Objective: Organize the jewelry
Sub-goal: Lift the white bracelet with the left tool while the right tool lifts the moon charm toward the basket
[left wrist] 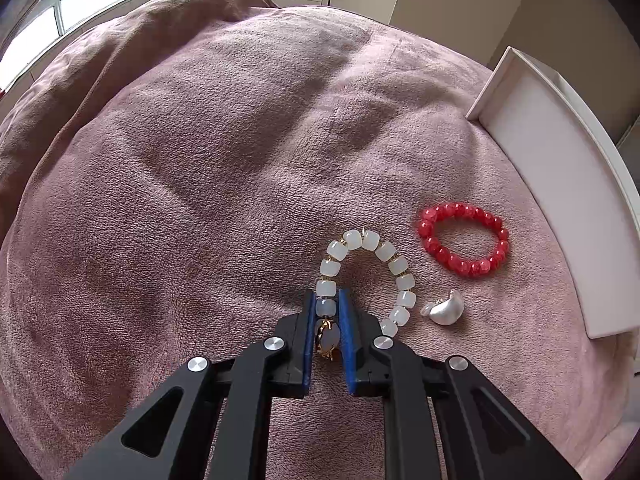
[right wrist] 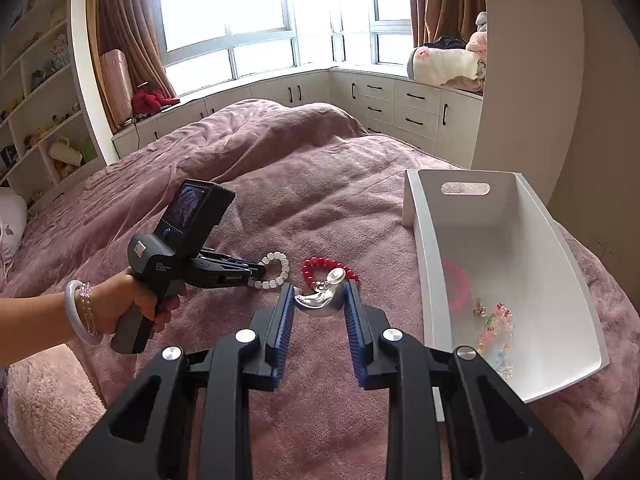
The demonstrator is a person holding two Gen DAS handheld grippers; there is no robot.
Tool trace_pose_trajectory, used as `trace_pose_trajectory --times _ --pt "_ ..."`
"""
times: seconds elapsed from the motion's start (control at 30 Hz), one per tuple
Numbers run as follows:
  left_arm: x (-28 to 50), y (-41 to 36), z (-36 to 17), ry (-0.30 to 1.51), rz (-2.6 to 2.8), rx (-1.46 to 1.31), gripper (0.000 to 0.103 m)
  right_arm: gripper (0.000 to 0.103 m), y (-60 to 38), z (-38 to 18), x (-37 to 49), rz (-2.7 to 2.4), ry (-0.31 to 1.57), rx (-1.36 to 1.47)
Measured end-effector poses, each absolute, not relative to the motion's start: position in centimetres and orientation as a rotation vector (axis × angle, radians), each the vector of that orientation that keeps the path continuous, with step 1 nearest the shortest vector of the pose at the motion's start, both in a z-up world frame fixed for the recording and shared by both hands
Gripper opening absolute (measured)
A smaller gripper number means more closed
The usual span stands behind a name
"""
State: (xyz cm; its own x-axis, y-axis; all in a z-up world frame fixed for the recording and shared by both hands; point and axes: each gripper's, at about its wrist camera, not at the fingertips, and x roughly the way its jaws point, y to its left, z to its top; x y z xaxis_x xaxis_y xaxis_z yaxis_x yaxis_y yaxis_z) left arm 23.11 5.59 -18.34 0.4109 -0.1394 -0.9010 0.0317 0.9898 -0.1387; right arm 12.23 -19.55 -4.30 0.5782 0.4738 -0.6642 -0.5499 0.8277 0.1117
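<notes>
Our left hand-held gripper (left wrist: 327, 312) is pinching the white bead bracelet (left wrist: 366, 276) on the bed's pink blanket (left wrist: 200, 160); our right hand-held gripper (right wrist: 318, 300) clamps a silvery earring (right wrist: 322, 298) beside the red bead bracelet (left wrist: 464, 239), near the white bin (right wrist: 500, 216).

Daylight fills both views, coming from the windows (right wrist: 280, 20) behind the bed (right wrist: 280, 168); in the right wrist view the panes are blown out to plain white with no detail. The pink blanket (left wrist: 200, 160) is evenly lit, with soft, broad shadows lying in its folds and a faint shadow under the red bracelet (left wrist: 464, 240). The silver earring (right wrist: 322, 300) shows bright glints. Both pictures are sharp in the middle. Fisheye bending curves the straight sides of the white box (right wrist: 424, 280) and the window frames, and the corners fall off to black
</notes>
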Motion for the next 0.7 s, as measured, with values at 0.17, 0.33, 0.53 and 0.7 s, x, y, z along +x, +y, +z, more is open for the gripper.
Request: trace_pose_trajectory --times 0.17,0.33,0.53,0.7 --pt "22.2 6.1 -15.5 1.094 -0.168 -0.160 0.015 0.026 -19.9 -4.5 12.9 0.602 0.742 -0.077" --pt "21.3 5.6 -10.6 1.023 -0.289 -0.249 0.015 0.026 -20.7 -3.4 13.2 0.596 0.716 -0.057" --pt "20.4 2.8 -4.4 0.924 -0.376 -0.228 0.015 0.026 -22.7 -1.3 13.1 0.572 0.671 -0.029" --pt "19.8 -0.2 0.4 0.849 -0.444 -0.214 0.015 0.026 -25.0 0.9 13.0 0.542 0.625 -0.025"
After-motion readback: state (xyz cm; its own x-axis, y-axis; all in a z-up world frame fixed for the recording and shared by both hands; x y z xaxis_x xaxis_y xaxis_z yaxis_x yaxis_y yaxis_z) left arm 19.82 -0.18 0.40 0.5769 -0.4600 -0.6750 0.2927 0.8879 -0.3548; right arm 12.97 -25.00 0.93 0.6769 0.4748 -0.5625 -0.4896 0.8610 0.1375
